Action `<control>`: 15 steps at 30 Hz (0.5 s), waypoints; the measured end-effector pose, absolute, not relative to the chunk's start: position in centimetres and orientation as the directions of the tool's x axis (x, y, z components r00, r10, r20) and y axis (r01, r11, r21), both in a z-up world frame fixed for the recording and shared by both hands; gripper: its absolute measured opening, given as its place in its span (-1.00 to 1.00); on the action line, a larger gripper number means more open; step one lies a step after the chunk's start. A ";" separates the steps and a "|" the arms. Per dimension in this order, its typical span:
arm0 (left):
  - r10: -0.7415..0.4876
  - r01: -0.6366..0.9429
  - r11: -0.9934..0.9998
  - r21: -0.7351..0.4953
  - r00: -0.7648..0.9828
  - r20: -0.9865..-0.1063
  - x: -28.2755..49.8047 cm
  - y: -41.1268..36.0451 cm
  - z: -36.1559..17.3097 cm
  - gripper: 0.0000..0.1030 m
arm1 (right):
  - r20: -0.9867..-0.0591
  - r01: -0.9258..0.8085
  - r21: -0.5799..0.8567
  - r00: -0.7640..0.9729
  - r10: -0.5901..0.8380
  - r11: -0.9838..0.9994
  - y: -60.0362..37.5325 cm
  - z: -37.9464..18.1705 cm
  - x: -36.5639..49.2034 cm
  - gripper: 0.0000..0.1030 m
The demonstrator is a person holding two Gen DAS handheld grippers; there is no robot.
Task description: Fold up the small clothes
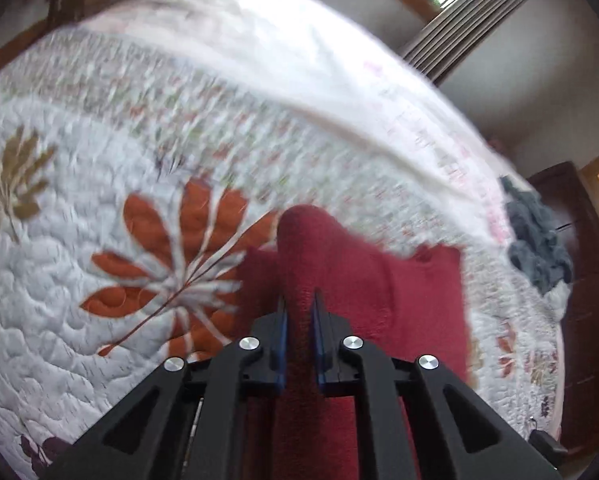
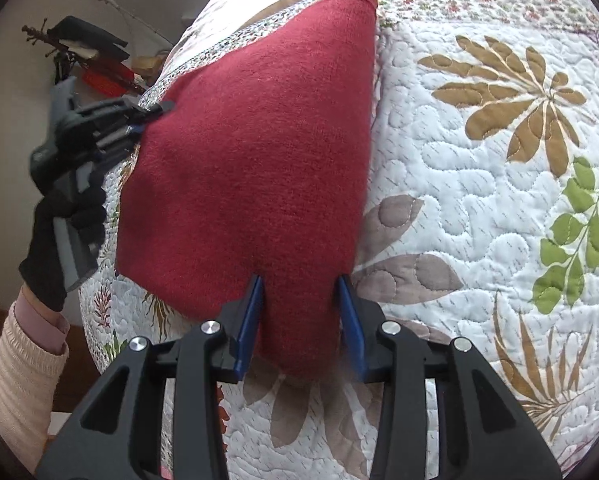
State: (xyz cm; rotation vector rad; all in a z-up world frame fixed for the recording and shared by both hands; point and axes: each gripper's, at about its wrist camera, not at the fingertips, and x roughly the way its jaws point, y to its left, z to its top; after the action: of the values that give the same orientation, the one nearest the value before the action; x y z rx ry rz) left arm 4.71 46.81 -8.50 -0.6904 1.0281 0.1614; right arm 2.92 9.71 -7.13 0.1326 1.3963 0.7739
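Observation:
A red knit garment (image 1: 379,288) (image 2: 251,152) lies spread on a white floral quilt (image 1: 59,288) (image 2: 479,216). In the left wrist view my left gripper (image 1: 299,300) is shut on a raised ridge of the red fabric, its blue pads nearly together. The right wrist view shows that same left gripper (image 2: 155,114) pinching the garment's left edge, held by a black-gloved hand (image 2: 63,216). My right gripper (image 2: 301,280) stands open around the garment's near edge. Red cloth fills the wide gap between its blue pads (image 2: 251,320).
A grey-blue cloth (image 1: 539,240) lies bunched at the quilt's right edge, beside dark wooden furniture (image 1: 579,300). A curtain (image 1: 479,12) hangs beyond the bed. Clutter with a red item (image 2: 103,76) sits by the wall. A cream sleeve (image 2: 23,368) shows at lower left.

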 end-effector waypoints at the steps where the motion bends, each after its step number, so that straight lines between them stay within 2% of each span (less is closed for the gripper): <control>1: -0.188 -0.434 0.785 -0.442 0.513 -0.837 4.8 46.8 -8.8 -0.76 | -0.830 -0.403 0.519 -0.027 0.557 0.754 9.7 -7.3 3.0 -0.25; 4: -0.180 -0.428 0.788 -0.443 0.528 -0.830 4.3 46.6 -7.8 -0.61 | -0.820 -0.384 0.539 -0.037 0.571 0.750 9.3 -7.3 3.1 -0.24; 6: -0.139 -0.438 0.796 -0.419 0.542 -0.829 2.8 46.4 -6.1 -0.36 | -0.813 -0.376 0.550 -0.036 0.581 0.746 8.8 -6.9 3.1 -0.24; 11: -0.110 -0.373 0.837 -0.401 0.603 -0.790 -2.5 44.2 -2.5 -0.08 | -0.795 -0.377 0.565 -0.010 0.606 0.734 7.7 -5.3 2.3 -0.24; 15: -0.136 -0.346 0.857 -0.382 0.563 -0.815 -5.1 42.1 -3.2 -0.06 | -0.804 -0.384 0.544 0.016 0.595 0.746 7.6 -4.7 1.7 -0.24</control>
State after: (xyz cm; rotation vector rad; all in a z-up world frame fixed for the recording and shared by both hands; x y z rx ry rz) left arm -5.06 42.11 -3.20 -0.5488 0.9778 0.1316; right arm 1.71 7.61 -4.70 0.1914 1.3556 0.7686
